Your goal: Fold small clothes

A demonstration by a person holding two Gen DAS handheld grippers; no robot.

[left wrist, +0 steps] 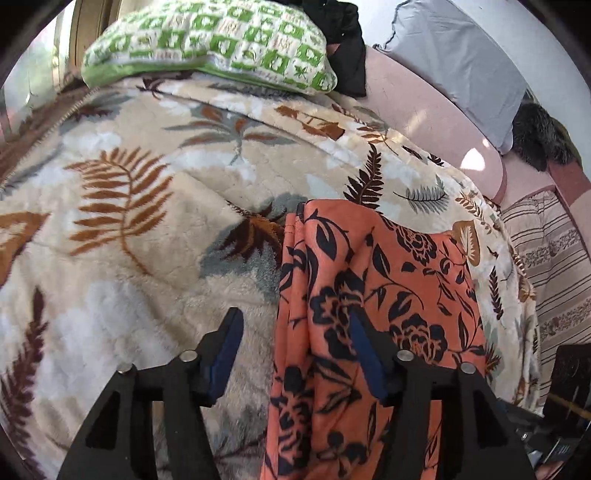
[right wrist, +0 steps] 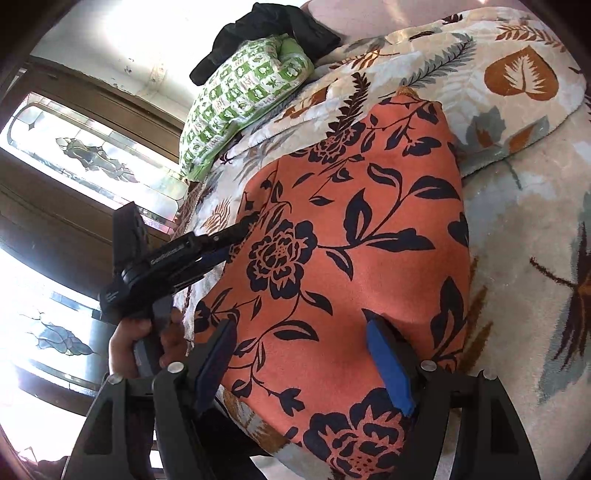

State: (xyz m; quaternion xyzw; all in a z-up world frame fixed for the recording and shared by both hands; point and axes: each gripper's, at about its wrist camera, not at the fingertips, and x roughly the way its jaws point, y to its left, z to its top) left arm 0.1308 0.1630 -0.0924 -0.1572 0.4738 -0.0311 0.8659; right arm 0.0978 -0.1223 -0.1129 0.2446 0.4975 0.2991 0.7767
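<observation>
An orange cloth [left wrist: 373,295] printed with dark flowers and leaves lies on a plush blanket [left wrist: 140,206] patterned with ferns and leaves. In the left wrist view the cloth fills the lower right, from about 3 o'clock down to 6 o'clock, its left edge bunched into long vertical folds. The left gripper [left wrist: 295,325] hangs over that edge with its jaws spread: one blue-padded finger sits above bare blanket at 7 o'clock, the other above the cloth at 5 o'clock, and neither pad seems to press on the fabric, though the view is too steep to be sure. A green-and-white pillow [left wrist: 221,40] lies at 12 o'clock, a dark garment [left wrist: 347,48] just to its right, and a grey pillow [left wrist: 461,62] at 1 o'clock. In the right wrist view the cloth [right wrist: 351,240] fills the centre, lying fairly flat. The right gripper [right wrist: 301,336] is also spread wide, both blue pads over the cloth near its 6 o'clock end, with nothing pinched between them. At 9 o'clock the left gripper [right wrist: 240,229] reaches to the cloth's edge, held by a hand [right wrist: 140,343] at 8 o'clock. The pillow [right wrist: 240,92] lies at 11 o'clock, the dark garment [right wrist: 258,33] beyond it.
</observation>
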